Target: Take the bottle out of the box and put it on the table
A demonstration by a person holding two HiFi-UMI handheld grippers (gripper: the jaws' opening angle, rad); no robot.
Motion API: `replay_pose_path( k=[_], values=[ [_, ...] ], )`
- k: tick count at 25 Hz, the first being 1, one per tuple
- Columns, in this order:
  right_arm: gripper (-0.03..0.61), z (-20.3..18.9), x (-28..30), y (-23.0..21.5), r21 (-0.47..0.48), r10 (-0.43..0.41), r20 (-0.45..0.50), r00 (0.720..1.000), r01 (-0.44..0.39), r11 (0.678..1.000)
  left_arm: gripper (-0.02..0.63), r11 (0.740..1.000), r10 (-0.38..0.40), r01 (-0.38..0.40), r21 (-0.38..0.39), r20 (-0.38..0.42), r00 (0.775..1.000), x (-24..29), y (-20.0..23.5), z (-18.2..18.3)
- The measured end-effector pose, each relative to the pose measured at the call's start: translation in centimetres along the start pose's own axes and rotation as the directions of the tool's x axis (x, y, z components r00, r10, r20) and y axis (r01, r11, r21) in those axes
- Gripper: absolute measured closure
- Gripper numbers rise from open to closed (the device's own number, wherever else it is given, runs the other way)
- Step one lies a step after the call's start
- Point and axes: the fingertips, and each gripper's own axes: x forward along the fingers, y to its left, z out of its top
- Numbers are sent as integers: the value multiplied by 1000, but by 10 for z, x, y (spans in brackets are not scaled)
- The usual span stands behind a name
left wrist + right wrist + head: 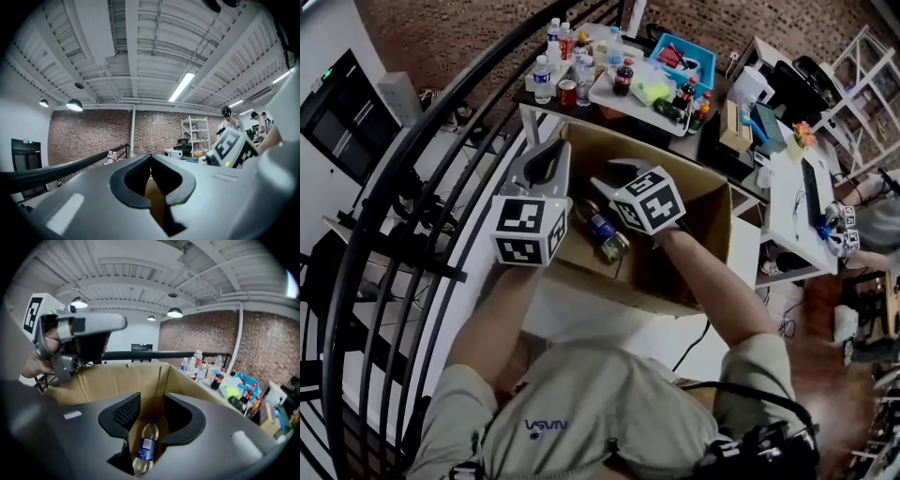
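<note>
The table stands behind the box, already crowded with other bottles and trays. In front of it the cardboard box is open at the top, and both grippers are over it.

The left gripper is over the left rim of the box. Its jaws are together with nothing between them, and it looks level across the room, not down into the box.

The right gripper is tilted down into the box with its jaws apart and empty.

The bottle, clear with a blue label and blue cap, lies on its side on the floor of the box. In the right gripper view it appears in the gap between the two jaws, but lower down, and no pad touches it. Its long axis runs nearly along the line this gripper points, cap away and base towards the gripper, so the jaws stand on either side of its width. I judge the right gripper is clearly the nearer one, and it needs to go further down before it can close on the body.
</note>
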Motion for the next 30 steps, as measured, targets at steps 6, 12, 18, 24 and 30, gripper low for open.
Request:
replay_pose_path(
  k=[6, 12, 18, 24, 30],
  values=[
    [366, -66, 68, -10, 69, 55, -193, 980, -42, 997, 614, 1000, -2, 3, 30, -36, 999, 21, 1, -17],
    [344, -126, 103, -6, 15, 69, -363, 929, -68, 998, 614, 1000, -8, 7, -8, -78, 997, 24, 0, -45],
    [322, -164, 125, 21, 84, 176, -454, 873, -154, 984, 614, 999, -18, 15, -30, -101, 995, 28, 0, -51],
    [298, -189, 144, 49, 102, 252, -488, 836, -231, 967, 614, 999, -32, 31, -19, -114, 993, 27, -4, -54],
    [259, -213, 154, 46, 90, 249, -523, 815, -237, 967, 614, 999, -31, 28, -30, -114, 993, 26, -4, -56]
  ],
)
